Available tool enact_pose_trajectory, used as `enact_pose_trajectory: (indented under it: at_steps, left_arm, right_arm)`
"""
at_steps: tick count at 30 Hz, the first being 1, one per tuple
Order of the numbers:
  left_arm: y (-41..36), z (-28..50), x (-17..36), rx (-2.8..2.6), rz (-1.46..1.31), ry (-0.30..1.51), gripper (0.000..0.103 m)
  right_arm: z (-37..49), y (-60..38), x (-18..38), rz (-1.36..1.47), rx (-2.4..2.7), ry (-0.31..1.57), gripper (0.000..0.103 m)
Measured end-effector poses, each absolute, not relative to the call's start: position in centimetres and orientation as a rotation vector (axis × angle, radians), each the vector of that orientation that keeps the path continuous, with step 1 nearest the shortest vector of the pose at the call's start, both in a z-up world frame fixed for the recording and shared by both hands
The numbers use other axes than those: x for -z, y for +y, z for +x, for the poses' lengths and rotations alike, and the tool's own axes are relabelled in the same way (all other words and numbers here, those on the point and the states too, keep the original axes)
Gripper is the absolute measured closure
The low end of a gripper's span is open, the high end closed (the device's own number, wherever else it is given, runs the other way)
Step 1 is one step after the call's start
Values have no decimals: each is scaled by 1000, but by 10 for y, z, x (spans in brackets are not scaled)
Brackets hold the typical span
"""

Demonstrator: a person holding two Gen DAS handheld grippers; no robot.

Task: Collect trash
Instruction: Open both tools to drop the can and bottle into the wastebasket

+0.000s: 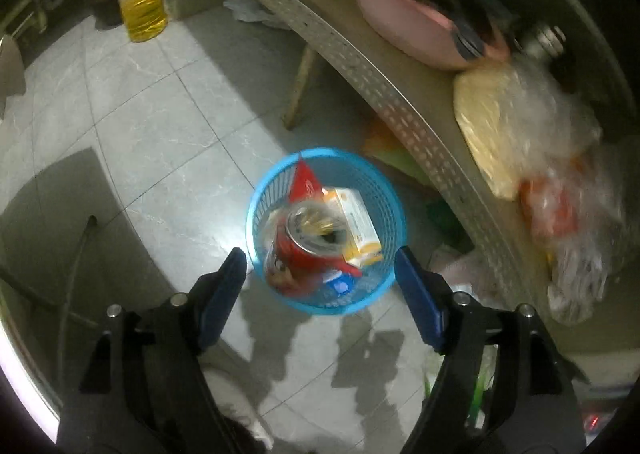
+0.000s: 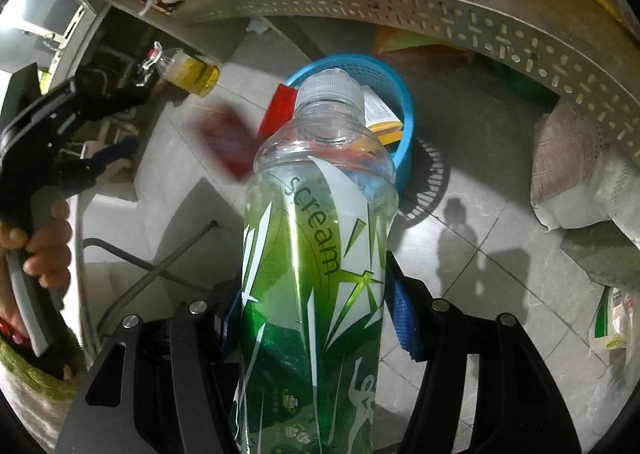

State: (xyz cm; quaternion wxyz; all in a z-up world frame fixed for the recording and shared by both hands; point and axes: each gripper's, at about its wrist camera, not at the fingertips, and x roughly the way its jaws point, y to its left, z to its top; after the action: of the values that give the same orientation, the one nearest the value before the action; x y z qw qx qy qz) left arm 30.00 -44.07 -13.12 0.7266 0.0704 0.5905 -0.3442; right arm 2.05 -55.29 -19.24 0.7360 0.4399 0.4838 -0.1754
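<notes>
My left gripper point(image 1: 320, 266) hung over the blue basket point(image 1: 264, 190) with its jaws spread wide and nothing between them; the basket stood on the tiled floor point(image 1: 132, 126), just beside the front edge of the perforated shelf point(image 1: 384, 94). Inside it lay a red can point(image 1: 304, 250), a white and orange carton point(image 1: 356, 218) and a red card point(image 1: 305, 182); a blurred red packet point(image 2: 228, 142) was in mid-air beside the basket in the right wrist view. My right gripper point(image 2: 316, 310) was closed on a clear green-labelled bottle point(image 2: 316, 274), its pads pressing the label from both sides, the capped neck pointing at the basket; a jug of yellow oil point(image 1: 141, 2) stood well apart on the floor.
</notes>
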Motion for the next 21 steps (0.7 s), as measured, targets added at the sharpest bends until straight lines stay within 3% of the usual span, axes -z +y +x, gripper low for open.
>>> enact_pose_trajectory:
  at_steps: [9,17,19,20,21]
  left_arm:
    - [-389,300,76,785,139,1202,31]
    - [-301,269,10,807,117,1076,28]
    - [-283,256,1,818,118,1048,27]
    - [-270,248,-5,819,121,1028,26]
    - [-260,242,-9,820,123,1011,25]
  right_arm:
    - [53,-554,208,926,374,1114,43]
    - [137,-571,224,835,378,1116,43]
    - [161,-583,232,804,399,1108,35]
    - [175,-588,237,768,406,1106,27]
    - [184,-592,241,740,424,1113,26]
